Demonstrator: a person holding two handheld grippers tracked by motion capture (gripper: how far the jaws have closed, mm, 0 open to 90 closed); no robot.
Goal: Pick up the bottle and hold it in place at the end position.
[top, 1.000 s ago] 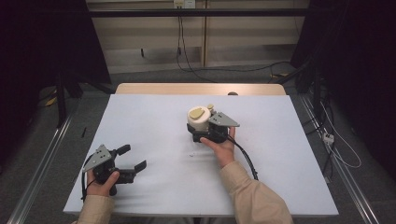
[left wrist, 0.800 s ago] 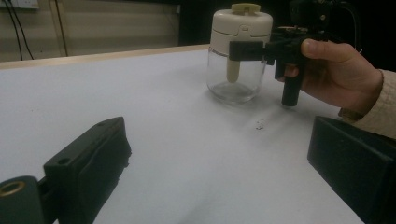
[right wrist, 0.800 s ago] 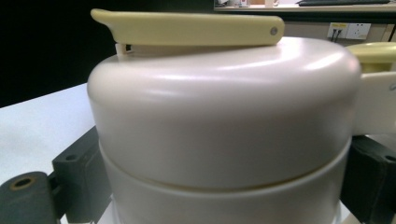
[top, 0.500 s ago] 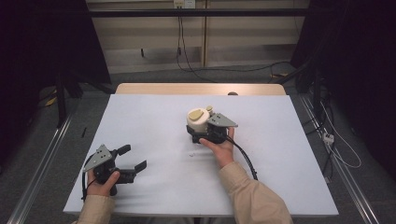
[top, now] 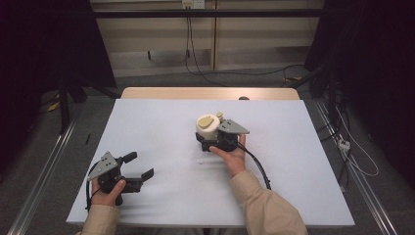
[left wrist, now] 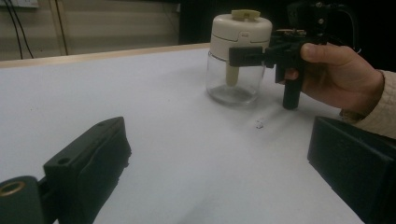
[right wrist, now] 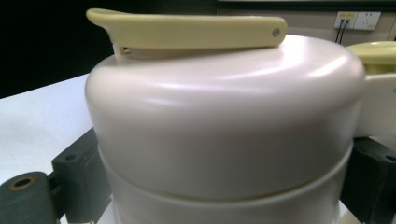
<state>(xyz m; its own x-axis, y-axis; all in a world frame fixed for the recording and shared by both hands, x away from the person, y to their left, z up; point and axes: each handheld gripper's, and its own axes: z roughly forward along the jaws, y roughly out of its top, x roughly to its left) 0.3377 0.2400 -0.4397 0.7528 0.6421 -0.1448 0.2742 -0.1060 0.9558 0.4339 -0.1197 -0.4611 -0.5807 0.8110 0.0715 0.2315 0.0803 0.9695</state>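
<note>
A glass jar (top: 207, 126) with a cream lid and a pale yellow folding handle stands upright near the middle of the white table (top: 303, 166). My right gripper (top: 209, 136) is shut on the jar's lid, one jaw on each side. In the right gripper view the lid (right wrist: 224, 116) is very close, with the yellow handle (right wrist: 187, 30) lying flat on top. The left gripper view has the jar (left wrist: 236, 56) far off, its clear glass base resting on the table. My left gripper (top: 140, 165) rests at the front left, open, with nothing between its jaws.
A small crumb (top: 200, 162) lies on the white surface just in front of the jar. The right gripper's black cable (top: 259, 169) trails back along the forearm. A wooden table edge (top: 210, 93) runs along the far side, and metal rails (top: 44, 166) flank the table.
</note>
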